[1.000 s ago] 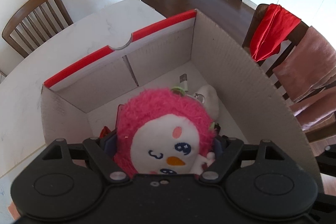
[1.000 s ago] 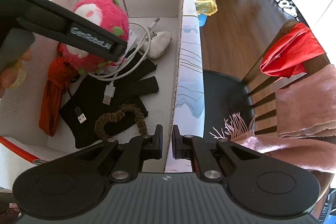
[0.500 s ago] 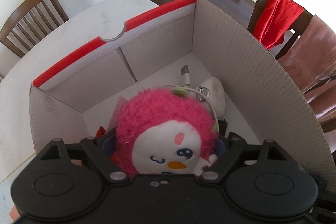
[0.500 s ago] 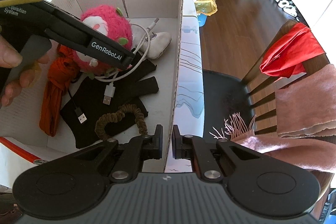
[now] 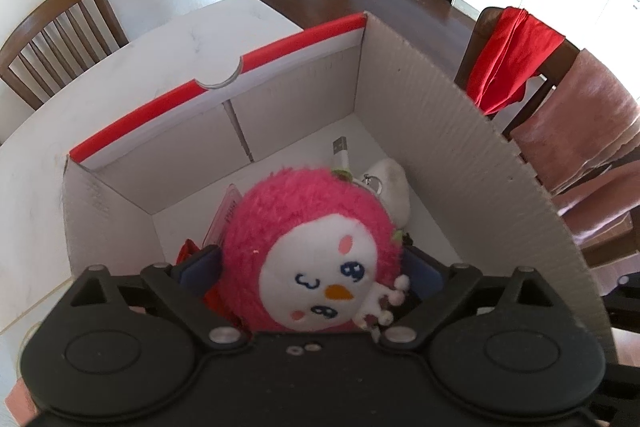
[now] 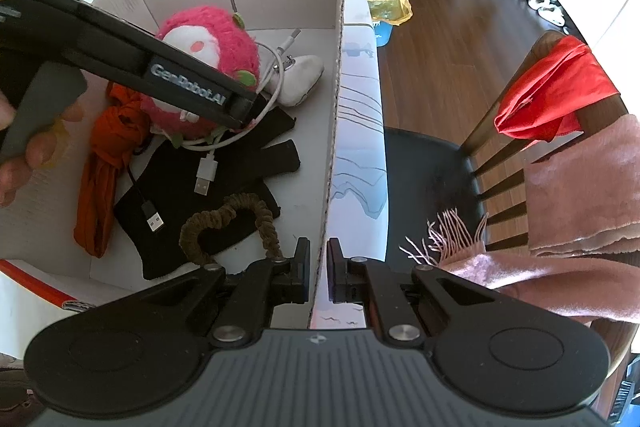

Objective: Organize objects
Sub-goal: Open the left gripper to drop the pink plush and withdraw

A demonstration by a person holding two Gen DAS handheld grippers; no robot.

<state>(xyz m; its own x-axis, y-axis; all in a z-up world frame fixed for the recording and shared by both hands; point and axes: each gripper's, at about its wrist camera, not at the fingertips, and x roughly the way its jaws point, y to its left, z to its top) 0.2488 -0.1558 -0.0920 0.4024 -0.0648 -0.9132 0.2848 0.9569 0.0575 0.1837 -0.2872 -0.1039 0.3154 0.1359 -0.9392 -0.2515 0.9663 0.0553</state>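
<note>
Plush (image 5: 308, 251) clamped in left gripper (image 5: 310, 267), inside box (image 5: 460, 163) near back wall. Right gripper (image 6: 318, 267) pinches box side wall. Advice: lift straight up, w/ white cable (image 6: 276, 83) draped round plush, watch snag.

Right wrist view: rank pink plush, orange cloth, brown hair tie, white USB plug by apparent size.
1. pink plush, partly hidden by the left gripper
2. orange cloth, close to the plush in area, so the top two are unsure
3. brown hair tie
4. white USB plug, clearly smallest
</note>
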